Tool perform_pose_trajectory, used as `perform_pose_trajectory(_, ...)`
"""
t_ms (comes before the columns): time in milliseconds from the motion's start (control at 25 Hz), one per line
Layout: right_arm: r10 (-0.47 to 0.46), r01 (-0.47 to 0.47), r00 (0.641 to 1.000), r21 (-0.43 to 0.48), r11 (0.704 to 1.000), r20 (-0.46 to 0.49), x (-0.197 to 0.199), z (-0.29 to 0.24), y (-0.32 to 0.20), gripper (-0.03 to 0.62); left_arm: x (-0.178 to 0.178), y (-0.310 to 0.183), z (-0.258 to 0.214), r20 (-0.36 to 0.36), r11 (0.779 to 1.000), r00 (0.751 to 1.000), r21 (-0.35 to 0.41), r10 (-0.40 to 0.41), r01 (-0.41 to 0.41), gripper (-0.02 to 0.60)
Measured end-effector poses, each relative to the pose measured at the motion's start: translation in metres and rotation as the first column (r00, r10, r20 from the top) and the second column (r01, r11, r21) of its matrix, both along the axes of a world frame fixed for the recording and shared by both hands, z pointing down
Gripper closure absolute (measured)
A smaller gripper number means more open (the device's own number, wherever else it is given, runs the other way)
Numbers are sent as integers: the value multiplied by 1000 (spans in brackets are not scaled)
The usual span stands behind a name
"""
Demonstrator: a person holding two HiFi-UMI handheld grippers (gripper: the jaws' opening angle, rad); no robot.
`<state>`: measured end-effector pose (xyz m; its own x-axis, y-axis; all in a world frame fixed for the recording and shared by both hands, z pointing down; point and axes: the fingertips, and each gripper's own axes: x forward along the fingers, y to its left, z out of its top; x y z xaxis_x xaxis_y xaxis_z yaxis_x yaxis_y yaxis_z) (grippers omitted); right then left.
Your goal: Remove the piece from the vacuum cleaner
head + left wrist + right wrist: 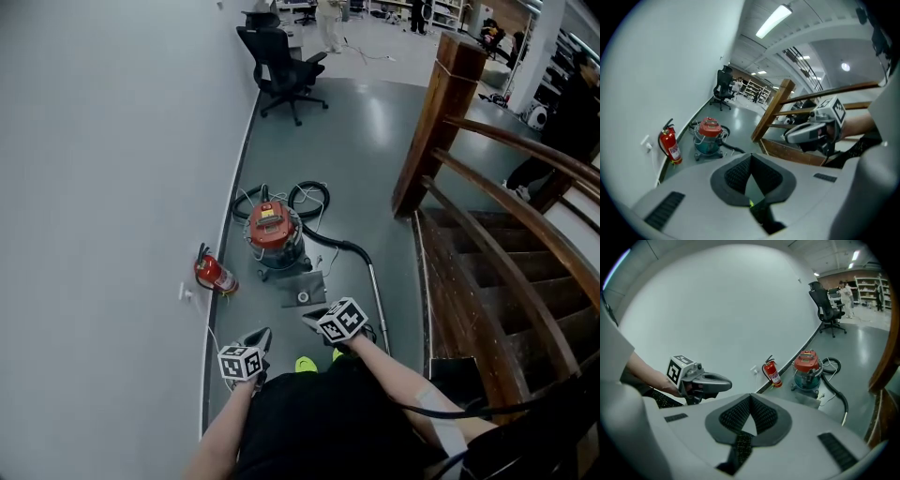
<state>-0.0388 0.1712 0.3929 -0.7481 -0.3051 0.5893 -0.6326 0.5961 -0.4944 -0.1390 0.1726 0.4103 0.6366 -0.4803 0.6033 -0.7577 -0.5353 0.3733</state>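
Head view, left gripper (262, 336) and right gripper (312, 315) closed tight, both empty, side by side, well apart from vacuum cleaner (275, 234), fire extinguisher (214, 274) beside it.

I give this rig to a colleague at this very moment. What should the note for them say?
Left gripper: shut, holds nothing, held close to the body.
Right gripper: shut, holds nothing, beside the left one.
Vacuum cleaner: upright on the floor by the wall, ahead of both grippers and well apart from them. Its black hose runs to a metal wand that lies on the floor. A fire extinguisher stands at the wall beside it.
Done: nothing yet, as far as the views show.
Left: go up to the vacuum cleaner, grip the piece, take it off.
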Motion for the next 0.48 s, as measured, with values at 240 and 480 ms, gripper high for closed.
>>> perform_pose_trajectory(240, 16, -16, 1000, 33, 999, -2, 0, -2, 5, 580, 6, 4, -8, 57, 996, 997, 74, 52, -57, 572)
perform_pose_trajectory(480, 15, -15, 1000, 58, 998, -6, -10, -6, 7, 580, 19, 20, -9, 146, 976, 975, 111, 168, -185, 572)
